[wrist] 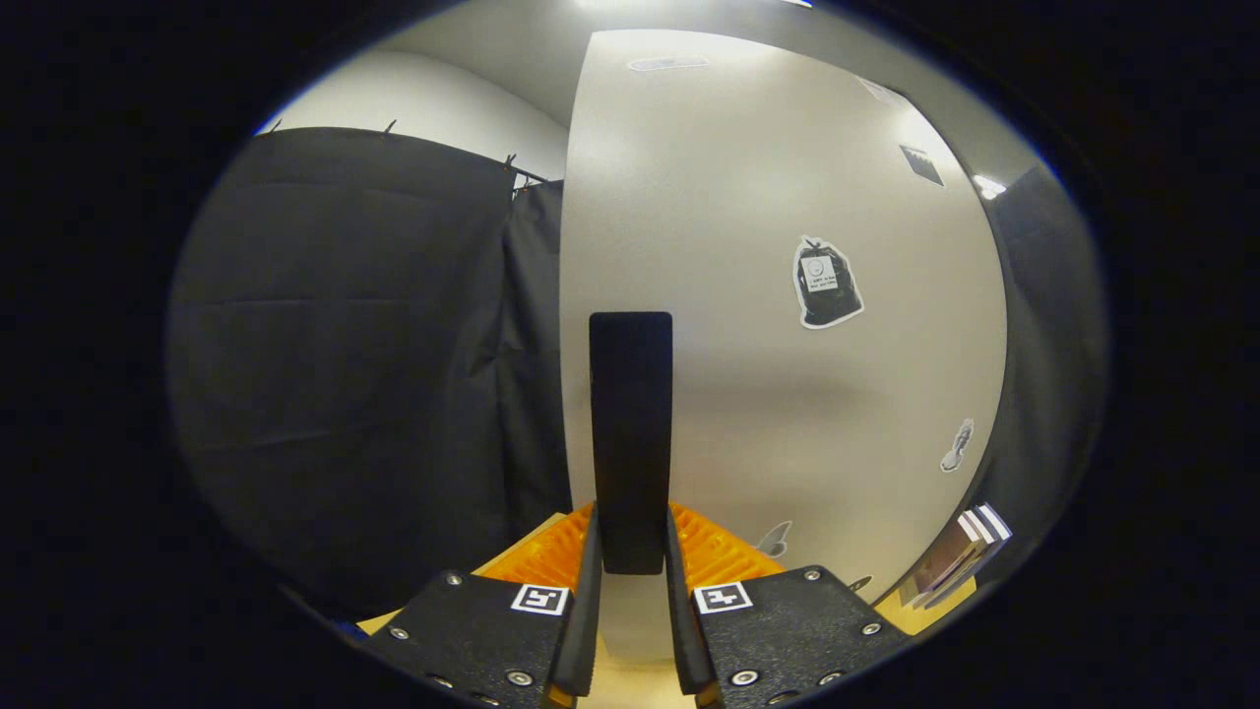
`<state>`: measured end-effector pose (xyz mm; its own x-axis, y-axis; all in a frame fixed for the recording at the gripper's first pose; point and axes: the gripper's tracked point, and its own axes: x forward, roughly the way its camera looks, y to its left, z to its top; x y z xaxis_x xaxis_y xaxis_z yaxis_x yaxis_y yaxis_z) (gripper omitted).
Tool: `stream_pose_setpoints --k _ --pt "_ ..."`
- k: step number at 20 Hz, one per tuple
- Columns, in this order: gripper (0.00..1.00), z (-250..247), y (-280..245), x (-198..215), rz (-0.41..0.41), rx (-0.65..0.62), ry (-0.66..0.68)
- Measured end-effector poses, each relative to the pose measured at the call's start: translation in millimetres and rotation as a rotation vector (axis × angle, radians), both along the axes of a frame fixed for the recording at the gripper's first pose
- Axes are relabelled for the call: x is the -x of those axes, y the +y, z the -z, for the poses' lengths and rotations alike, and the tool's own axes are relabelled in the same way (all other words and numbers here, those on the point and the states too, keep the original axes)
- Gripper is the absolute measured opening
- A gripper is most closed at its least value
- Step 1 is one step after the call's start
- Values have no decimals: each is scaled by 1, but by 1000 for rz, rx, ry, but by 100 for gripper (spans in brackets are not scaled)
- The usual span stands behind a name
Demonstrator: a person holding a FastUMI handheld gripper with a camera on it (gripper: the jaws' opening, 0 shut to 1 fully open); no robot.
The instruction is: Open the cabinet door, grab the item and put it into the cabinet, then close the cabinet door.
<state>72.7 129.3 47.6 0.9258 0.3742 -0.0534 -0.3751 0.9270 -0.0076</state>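
Observation:
A pale cabinet door (768, 197) stands straight ahead of me, with a tall black handle (630, 423) mounted upright near its left edge. My gripper (631, 537) has one finger on each side of the handle's lower end, and both press against it. A small stack of flat, book-like items (960, 556) lies on a light wooden surface (935, 606) past the right finger, by the door's lower right corner.
Black cloth (364, 364) hangs to the left of the door. Several stickers are on the door, the largest a dark bag-shaped one (827, 283) to the upper right of the handle. A dark panel (1043, 394) borders the door on the right.

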Motion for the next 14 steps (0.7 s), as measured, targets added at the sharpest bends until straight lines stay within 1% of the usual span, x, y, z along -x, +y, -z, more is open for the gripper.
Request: stream_pose_setpoints --k 4,7,11,14 --pt "32 0 -14 26 -106 17 -7" --pt "32 0 -26 40 -198 -25 15" --pt "33 -3 -49 56 -255 -42 -1" --pt "32 -6 -67 59 -295 -53 10"
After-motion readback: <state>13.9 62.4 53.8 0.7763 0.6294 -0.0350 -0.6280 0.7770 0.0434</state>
